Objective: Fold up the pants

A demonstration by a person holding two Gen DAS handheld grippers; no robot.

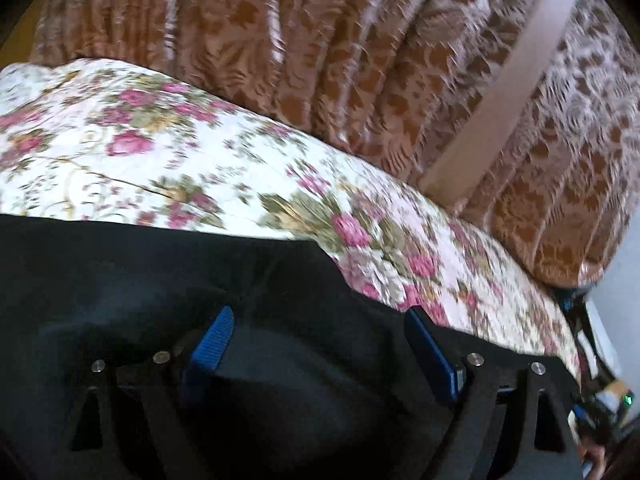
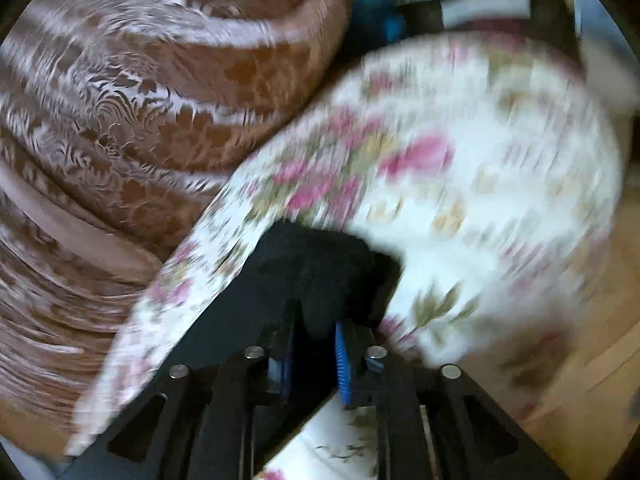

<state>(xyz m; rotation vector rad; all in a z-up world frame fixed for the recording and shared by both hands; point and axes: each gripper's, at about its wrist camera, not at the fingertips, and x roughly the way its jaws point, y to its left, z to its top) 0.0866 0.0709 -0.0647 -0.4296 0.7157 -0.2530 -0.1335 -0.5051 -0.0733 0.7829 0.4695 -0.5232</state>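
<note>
The black pants (image 1: 120, 280) lie spread on a floral bedsheet (image 1: 160, 152). My left gripper (image 1: 320, 320) is open just above the pants, its blue pads (image 1: 212, 340) wide apart with dark cloth under and between them. In the right wrist view, my right gripper (image 2: 316, 332) is shut on a bunched end of the pants (image 2: 320, 268), which sticks out past the blue pads (image 2: 343, 364) over the floral sheet (image 2: 480, 184). This view is blurred by motion.
A brown patterned sofa back or cover (image 1: 320, 40) rises behind the sheet, also in the right wrist view (image 2: 140, 100). A wooden floor (image 2: 592, 360) shows at the right. Cluttered items (image 1: 608, 392) sit at the bed's right end.
</note>
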